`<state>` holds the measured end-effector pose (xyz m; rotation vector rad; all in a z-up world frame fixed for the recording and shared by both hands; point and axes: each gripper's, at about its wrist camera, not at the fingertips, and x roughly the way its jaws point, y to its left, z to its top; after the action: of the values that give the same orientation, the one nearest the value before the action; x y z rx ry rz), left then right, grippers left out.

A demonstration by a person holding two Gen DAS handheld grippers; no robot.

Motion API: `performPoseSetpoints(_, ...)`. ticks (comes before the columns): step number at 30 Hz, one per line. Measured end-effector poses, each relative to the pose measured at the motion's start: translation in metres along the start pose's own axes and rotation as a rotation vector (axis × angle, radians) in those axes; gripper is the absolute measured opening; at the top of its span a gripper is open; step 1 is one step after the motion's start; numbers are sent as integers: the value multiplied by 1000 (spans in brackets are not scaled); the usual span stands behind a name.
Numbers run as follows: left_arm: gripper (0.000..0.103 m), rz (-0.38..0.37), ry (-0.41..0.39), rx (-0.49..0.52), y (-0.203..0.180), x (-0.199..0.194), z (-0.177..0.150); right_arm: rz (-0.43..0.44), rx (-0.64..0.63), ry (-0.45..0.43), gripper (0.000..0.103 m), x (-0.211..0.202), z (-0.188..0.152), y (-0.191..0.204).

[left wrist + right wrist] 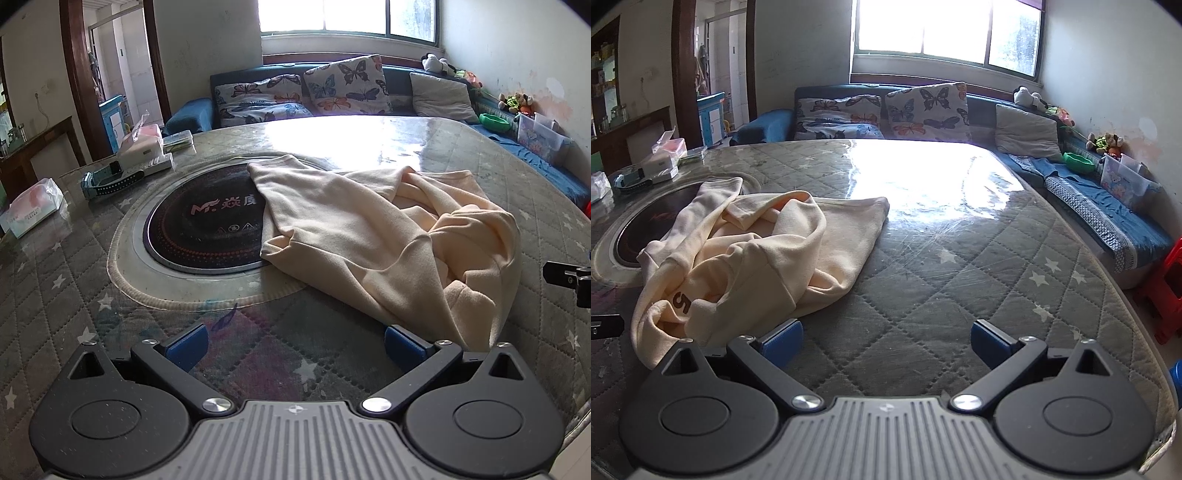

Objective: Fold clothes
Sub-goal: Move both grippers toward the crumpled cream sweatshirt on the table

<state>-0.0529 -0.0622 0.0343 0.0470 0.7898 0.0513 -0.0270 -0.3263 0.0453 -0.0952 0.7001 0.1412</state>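
Both grippers hover open over a crumpled cream garment on the counter.

The garment (pixel 388 236) lies bunched in the middle of the quilted counter (pixel 923 280), its far-left edge covering part of the round black cooktop (pixel 199 229). The left gripper (pixel 293 345) and right gripper (pixel 886 339) hold nothing, fingers wide apart. A dark print on the cloth is half folded under; only a "5" reads. Window glare washes out the far counter.

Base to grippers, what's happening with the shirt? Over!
Left gripper open, empty. Right gripper open, empty. Cream garment crumpled on the table, unfolded, partly over the round cooktop. Nothing blocking.
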Motion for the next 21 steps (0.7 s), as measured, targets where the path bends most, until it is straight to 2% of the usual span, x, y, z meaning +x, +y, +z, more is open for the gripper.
performPoseSetpoints(21,103,2,12,20,-7,-4,0,127,-61,24,93,-6,-3,15)
